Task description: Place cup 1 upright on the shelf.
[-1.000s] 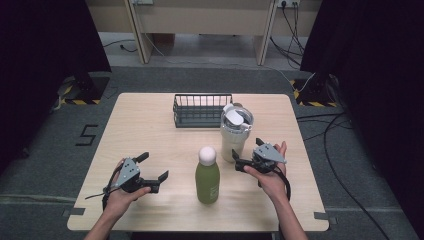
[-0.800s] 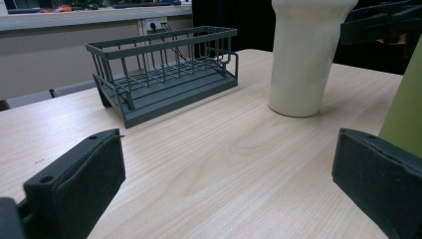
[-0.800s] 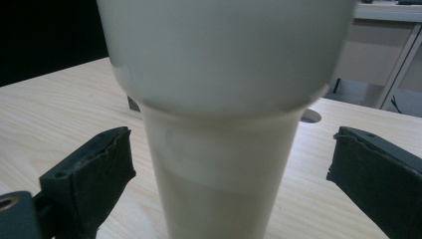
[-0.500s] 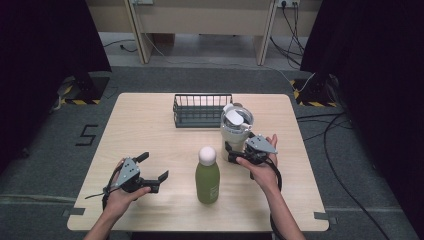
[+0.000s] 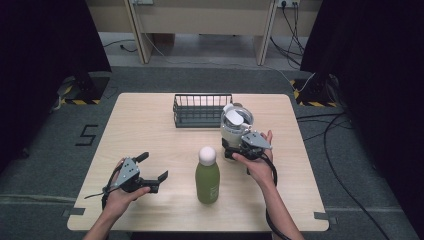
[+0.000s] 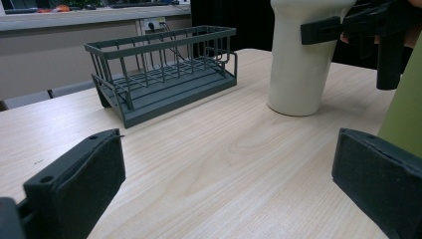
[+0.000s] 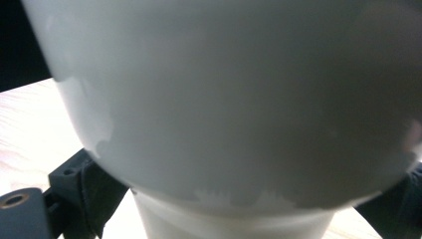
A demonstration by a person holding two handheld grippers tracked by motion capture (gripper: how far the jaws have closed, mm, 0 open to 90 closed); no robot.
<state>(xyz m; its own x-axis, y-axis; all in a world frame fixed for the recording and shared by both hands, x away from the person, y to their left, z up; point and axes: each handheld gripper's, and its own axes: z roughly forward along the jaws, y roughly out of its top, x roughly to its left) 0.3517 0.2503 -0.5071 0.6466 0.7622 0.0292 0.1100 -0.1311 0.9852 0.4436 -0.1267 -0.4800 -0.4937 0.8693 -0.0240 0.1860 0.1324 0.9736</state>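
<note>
The white cup [image 5: 235, 127] stands between the right tongs [image 5: 231, 151].

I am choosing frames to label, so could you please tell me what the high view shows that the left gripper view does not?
High view: the white cap on the green bottle, the lid on the cream cup, the left hand, the right hand and the floor. Left gripper view: the left gripper with its open jaws close up, and a wall socket. Both: the wire basket, cup, bottle, and the right gripper flanking the cup.
</note>
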